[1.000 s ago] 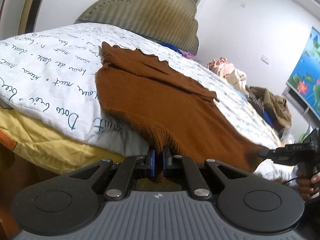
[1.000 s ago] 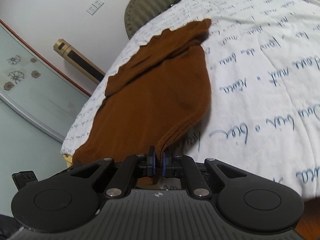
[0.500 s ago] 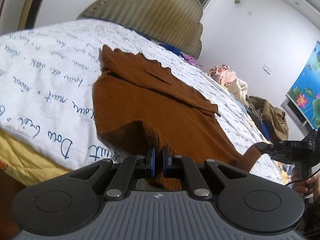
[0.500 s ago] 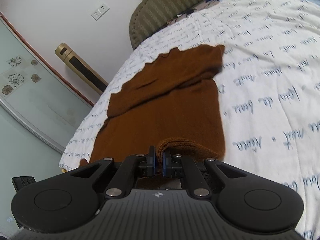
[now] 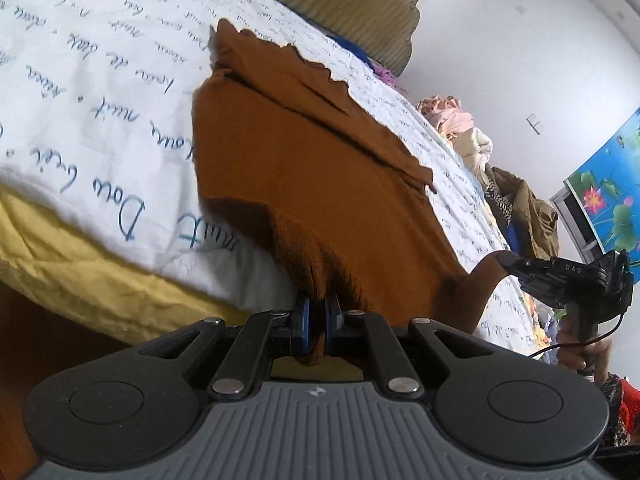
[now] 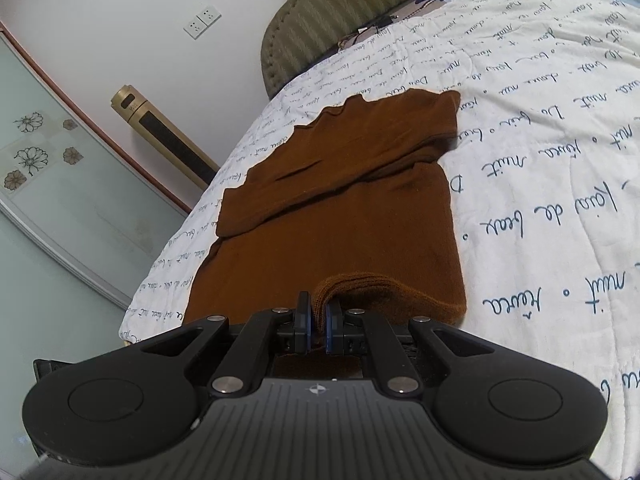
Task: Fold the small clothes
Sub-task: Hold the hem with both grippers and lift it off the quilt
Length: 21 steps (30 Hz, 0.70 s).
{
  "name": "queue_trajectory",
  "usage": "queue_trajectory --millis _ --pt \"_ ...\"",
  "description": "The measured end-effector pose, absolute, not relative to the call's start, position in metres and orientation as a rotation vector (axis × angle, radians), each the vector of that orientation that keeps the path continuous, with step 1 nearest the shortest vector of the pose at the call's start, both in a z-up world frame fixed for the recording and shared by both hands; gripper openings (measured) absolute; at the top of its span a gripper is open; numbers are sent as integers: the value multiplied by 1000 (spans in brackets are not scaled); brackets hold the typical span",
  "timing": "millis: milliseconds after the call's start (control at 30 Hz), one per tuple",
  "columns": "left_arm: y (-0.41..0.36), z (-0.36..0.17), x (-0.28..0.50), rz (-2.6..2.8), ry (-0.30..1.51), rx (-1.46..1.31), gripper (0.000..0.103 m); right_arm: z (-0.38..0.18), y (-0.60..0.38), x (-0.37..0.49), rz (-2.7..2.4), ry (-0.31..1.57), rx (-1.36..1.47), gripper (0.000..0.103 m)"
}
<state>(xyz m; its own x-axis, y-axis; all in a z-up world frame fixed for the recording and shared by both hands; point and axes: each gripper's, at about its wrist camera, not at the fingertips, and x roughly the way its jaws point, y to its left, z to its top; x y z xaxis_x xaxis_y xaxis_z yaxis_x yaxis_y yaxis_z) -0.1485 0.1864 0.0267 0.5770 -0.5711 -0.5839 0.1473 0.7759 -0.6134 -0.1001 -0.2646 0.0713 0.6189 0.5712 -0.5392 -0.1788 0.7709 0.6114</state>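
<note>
Nearest, left gripper [image 5: 316, 322]: blue-padded jaws drawn narrow and clamped on the ribbed hem corner of a brown knit sweater [image 5: 304, 176], a tuft of the knit passing down between the pads and out below them. Right gripper [image 6: 318, 322]: jaws likewise narrow, pinching the opposite hem corner, whose ribbed edge rolls up in a thick fold just beyond the pads; seen from the left wrist view, this same tool [image 5: 560, 276] sits at the far right, gripped by a person's hand [image 5: 580, 344], with the sweater's corner drawn up to its tip. Between the two grips the hem is lifted off the bed and doubled slightly back over the body of the garment. Next, sweater body: spread flat on a white quilt [image 6: 540, 184] printed with blue handwriting, lower part plain, one sleeve folded across the chest, scalloped neckline at the far end. Beneath the quilt at the near bed edge, a yellow sheet [image 5: 60, 240]. Farther, an olive padded headboard [image 6: 340, 12] at the head of the bed. Beyond, left wrist view: a heap of mixed clothes [image 5: 516, 196] beside the bed and a lotus picture [image 5: 608, 200] on the wall. Right wrist view: a gold tower appliance [image 6: 160, 136], a double wall socket [image 6: 202, 22], and a flower-printed glass panel [image 6: 52, 172].
</note>
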Motion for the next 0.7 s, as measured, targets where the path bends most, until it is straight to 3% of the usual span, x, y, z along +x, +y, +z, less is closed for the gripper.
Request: queue_trajectory --millis 200,333,400,433,467,700 --pt "190 16 -152 -482 869 -583 13 70 -265 -106 470 799 531 11" --pt "202 7 -156 -509 834 -678 41 68 -265 -106 473 804 533 11" --pt "206 6 -159 -501 801 -698 39 66 -265 -107 470 805 531 11" --pt "206 4 -156 -496 820 -697 33 66 -264 -107 466 806 527 11" --pt "205 3 -153 -494 843 -692 17 65 -264 -108 461 805 525 11" --pt "203 1 -152 -489 856 -680 14 66 -263 -105 456 804 522 11"
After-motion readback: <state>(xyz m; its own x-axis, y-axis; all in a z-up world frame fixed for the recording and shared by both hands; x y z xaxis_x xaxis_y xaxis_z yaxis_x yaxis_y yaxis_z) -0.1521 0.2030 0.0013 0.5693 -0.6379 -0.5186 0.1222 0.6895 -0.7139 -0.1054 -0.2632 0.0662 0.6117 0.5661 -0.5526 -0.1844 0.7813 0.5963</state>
